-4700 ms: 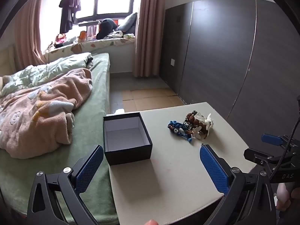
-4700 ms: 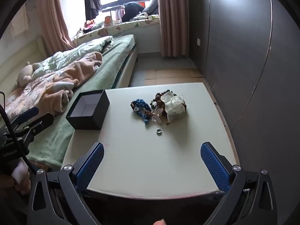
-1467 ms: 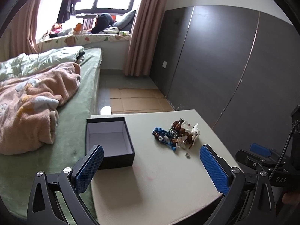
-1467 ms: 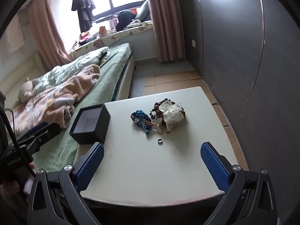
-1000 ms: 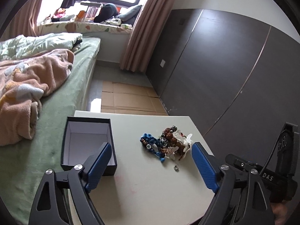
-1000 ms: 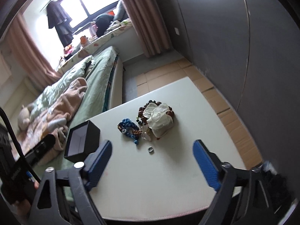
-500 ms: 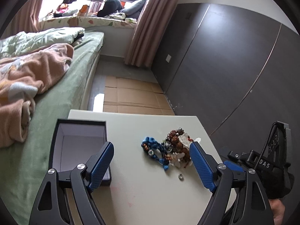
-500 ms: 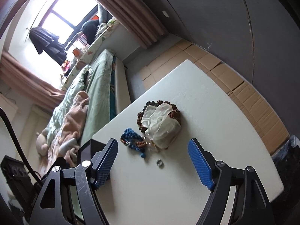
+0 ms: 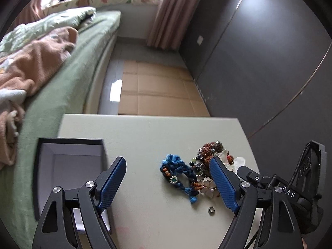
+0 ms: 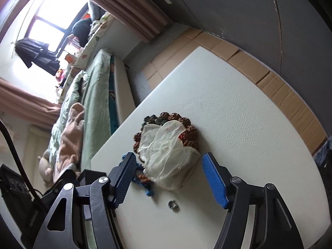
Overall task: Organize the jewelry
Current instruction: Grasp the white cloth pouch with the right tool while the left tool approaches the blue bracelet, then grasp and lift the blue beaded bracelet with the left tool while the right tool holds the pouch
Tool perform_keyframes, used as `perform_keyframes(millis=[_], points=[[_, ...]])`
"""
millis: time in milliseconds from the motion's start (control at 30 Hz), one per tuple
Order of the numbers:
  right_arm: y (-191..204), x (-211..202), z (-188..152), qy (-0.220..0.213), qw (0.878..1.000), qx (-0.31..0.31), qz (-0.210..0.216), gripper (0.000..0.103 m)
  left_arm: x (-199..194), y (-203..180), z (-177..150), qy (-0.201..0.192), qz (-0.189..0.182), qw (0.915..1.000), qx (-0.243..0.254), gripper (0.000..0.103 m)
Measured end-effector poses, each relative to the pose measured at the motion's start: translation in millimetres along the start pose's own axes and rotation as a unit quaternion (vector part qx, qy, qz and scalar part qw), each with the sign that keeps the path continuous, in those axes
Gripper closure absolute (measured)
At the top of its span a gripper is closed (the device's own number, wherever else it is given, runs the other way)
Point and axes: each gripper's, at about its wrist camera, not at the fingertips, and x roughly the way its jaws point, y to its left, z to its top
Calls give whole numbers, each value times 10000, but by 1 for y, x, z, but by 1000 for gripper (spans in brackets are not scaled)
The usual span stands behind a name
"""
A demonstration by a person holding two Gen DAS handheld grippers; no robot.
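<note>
On the pale table, nothing's been sorted yet: the jewelry pile sits toward the right side, the black box stands empty & lidless at the left edge by the bed. Step in hand looks like the approach for the first pick.

Left gripper – jaws have just been closing a bit but are still wide apart, nothing gripped; the blue braided bracelet lies on the table between the pads in that view, not touched. Right gripper – jaws have just been closing too, w/ the white gauzy pouch framed between the pads; gaps show both sides, so no grip yet. Brown bead bracelet curls around the pouch's far side; small metal ring lies loose just in front of the pile.

Next move, as I read it: right goes down onto the pouch & pinches it w/o snagging the beads beneath, then carries it over to the box. Pieces overlap, so lifting one may drag others. Ring's tiny & flat – prob. the hardest grab; leave for last.
</note>
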Motion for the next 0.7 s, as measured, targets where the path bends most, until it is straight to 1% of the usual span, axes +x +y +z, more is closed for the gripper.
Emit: perform_keyframes(millis=[33, 67, 133, 167, 200, 233, 267, 300, 367, 467, 600, 667, 700], points=[[-1, 3, 0, 57, 10000, 60, -14, 50, 4, 0, -1, 34, -4, 10000, 30, 26], [-3, 6, 0, 133, 9998, 130, -50, 56, 11, 0, -3, 106, 30, 9999, 78, 28], [-8, 9, -1, 231, 9993, 291, -35, 82, 22, 1, -6, 227, 44, 9997, 74, 31], [-11, 9, -1, 234, 9990, 389, 13, 87, 26, 2, -7, 275, 24, 9996, 76, 33], [-14, 8, -1, 198, 9985, 514, 80, 94, 30, 2, -8, 329, 26, 9994, 91, 34], [-16, 6, 0, 150, 9983, 552, 104, 94, 35, 3, -10, 390, 59, 9991, 123, 34], [-15, 4, 1, 90, 9983, 562, 122, 96, 38, 3, -11, 416, 87, 9990, 139, 36], [-15, 0, 3, -10, 9983, 576, 132, 97, 39, 1, -11, 354, 193, 9989, 255, 38], [-13, -7, 6, -167, 9979, 598, 183, 97, 41, -3, -10, 378, 226, 9983, 370, 38], [-7, -16, 9, -321, 9969, 604, 379, 97, 45, -7, -10, 342, 331, 9977, 478, 40], [5, -27, 11, -553, 9960, 423, 552, 97, 51, -15, -10, 373, 415, 9959, 715, 40], [9, -28, 13, -609, 9956, 392, 598, 97, 49, -21, -9, 329, 345, 9956, 802, 44], [11, -29, 13, -635, 9953, 375, 622, 97, 46, -23, -9, 293, 268, 9957, 839, 44]])
